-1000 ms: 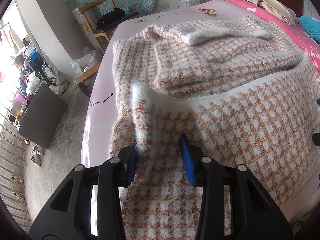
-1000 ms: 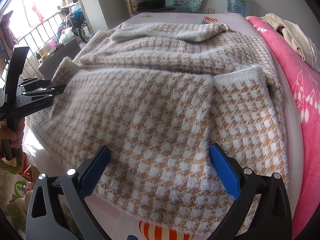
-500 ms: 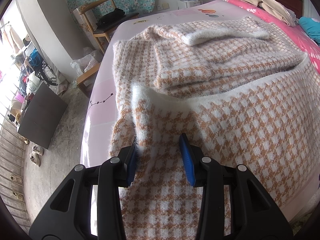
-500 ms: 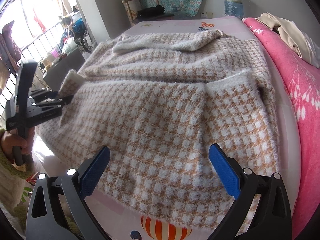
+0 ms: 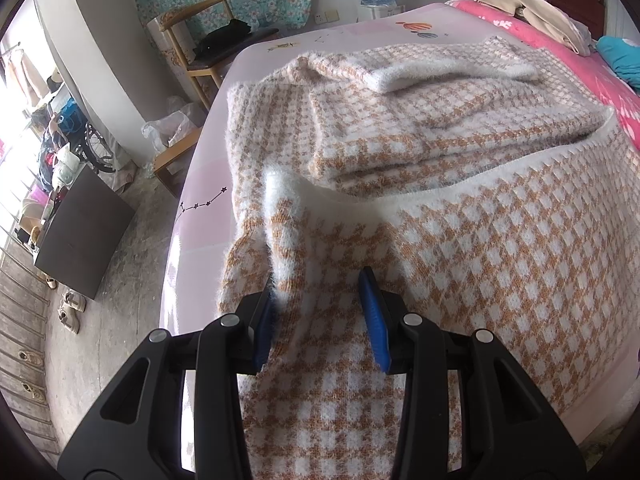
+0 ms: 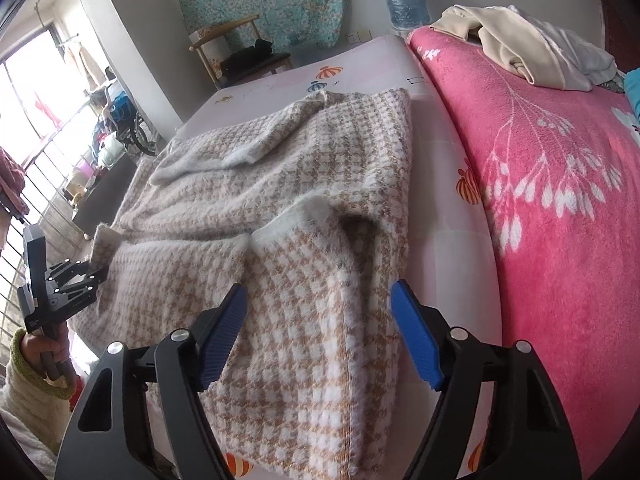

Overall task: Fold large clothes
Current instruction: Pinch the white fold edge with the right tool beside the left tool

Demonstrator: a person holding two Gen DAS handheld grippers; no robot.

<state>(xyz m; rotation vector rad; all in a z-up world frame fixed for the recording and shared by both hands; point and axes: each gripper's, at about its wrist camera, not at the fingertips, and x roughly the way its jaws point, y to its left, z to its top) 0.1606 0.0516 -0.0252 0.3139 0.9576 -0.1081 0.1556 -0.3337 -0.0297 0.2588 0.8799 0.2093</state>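
Looking down on a bed in a bright bedroom, with a pale pink sheet (image 5: 200, 184) covering the mattress and a strong pink blanket (image 6: 560, 200) with white leaf print lying along the right side. Seeing on the sheet a large fluffy knit garment (image 5: 480, 240) in a tan and white check – spreading over most of the near half of the bed, already partly folded, with one layer lying over another and a white fuzzy edge running across the middle. Noticing a wooden chair (image 5: 192, 40) standing beyond the far corner of the bed, near a flowered curtain, and a pile of beige clothes (image 6: 520, 52) resting on the far end of the blanket.

Holding the left gripper (image 5: 320, 300) low over the left border of the knit garment, pointing steeply down. Keeping its jaws partly closed, with a thick bunch of the fabric filling all the space between the blue pads, so gripping it there. Showing also in the right wrist view, at the left edge, with a hand (image 6: 44, 350) in a cream sleeve around its handle.

Bringing the right gripper (image 6: 320, 308) over the near right part of the knit garment – jaws just closing, but standing rather wide, with the folded fabric edge lying between them. Not pressing on the fabric yet, as far as visible; the right pad standing just beside the garment's side edge.
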